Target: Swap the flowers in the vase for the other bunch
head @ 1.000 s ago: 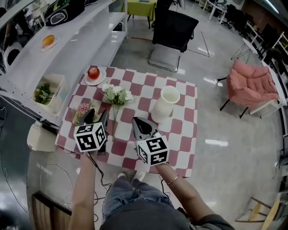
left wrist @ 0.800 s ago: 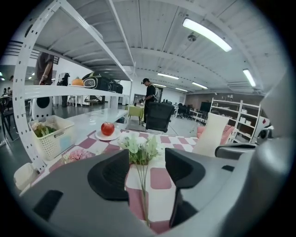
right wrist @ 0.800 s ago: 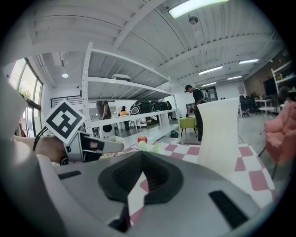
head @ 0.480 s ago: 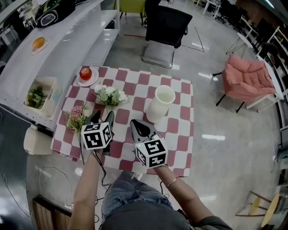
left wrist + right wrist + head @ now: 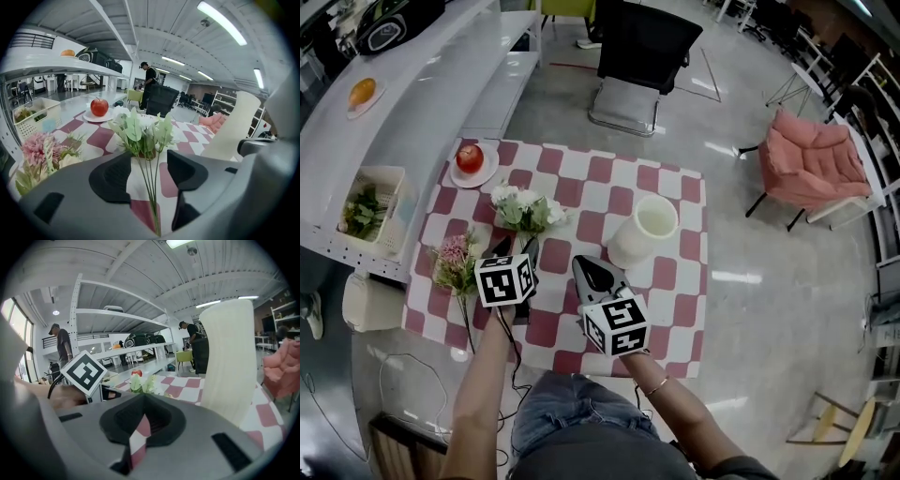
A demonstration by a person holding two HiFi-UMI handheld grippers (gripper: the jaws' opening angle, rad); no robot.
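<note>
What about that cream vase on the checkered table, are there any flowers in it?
No, the head view looks into the vase and its mouth is empty; the white bunch and pink bunch are outside it.

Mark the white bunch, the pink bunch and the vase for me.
White-flowered bunch (image 5: 523, 208), head view, on the blossoms.
Pink-flowered bunch (image 5: 455, 259), head view, on the blossoms.
Tall cream vase (image 5: 627, 247), head view, outer wall.

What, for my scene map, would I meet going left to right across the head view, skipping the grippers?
The basket of greens → pink flower bunch → white flower bunch → white vase → pink armchair.
</note>
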